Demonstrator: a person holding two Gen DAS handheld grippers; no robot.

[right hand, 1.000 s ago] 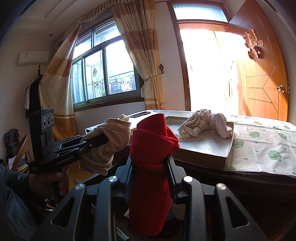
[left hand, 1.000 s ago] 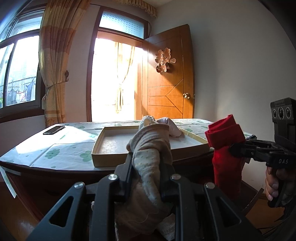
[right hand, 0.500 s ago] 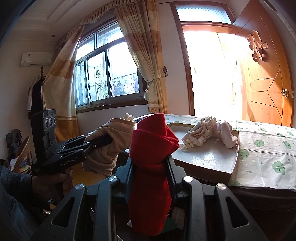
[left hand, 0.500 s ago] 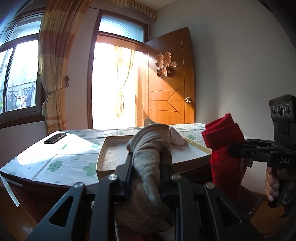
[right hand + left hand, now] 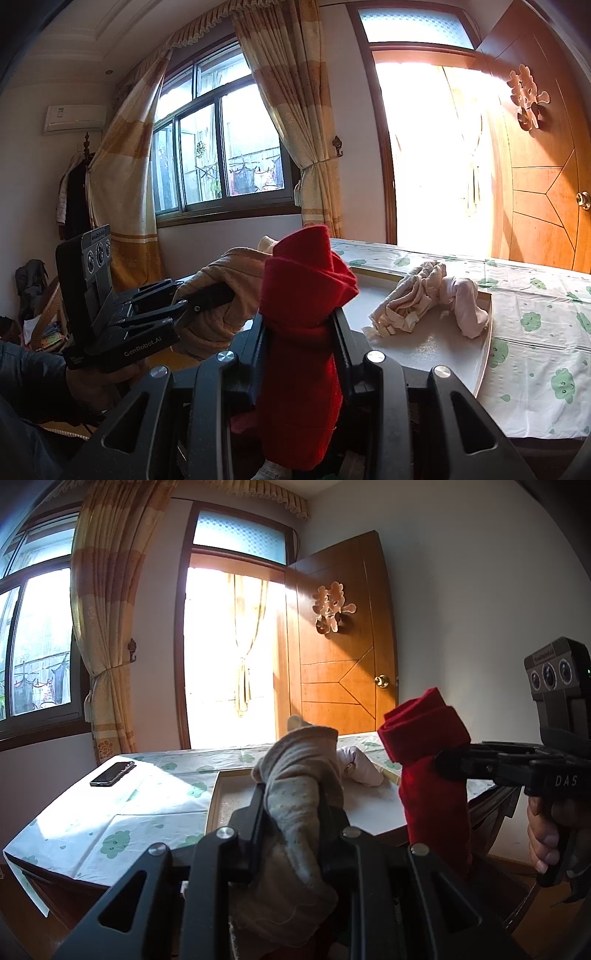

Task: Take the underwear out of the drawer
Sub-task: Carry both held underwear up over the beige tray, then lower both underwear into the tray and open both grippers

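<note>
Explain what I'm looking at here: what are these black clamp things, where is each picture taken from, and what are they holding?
No robot here: a person holds a hand-operated clamp in each hand, with a fisheye camera on each looking along its two fingers. One picture is from the left gripper, shut on a beige garment; at the right of that view you see the right gripper from the side. The other is from the right gripper, shut on a red garment; the left gripper shows at the left there. Both garments are held up in the air in front of a table with a green-patterned cloth. On the table sits a shallow tray with a pale crumpled garment in it, and a phone lies near the far corner. No drawer is visible.
</note>
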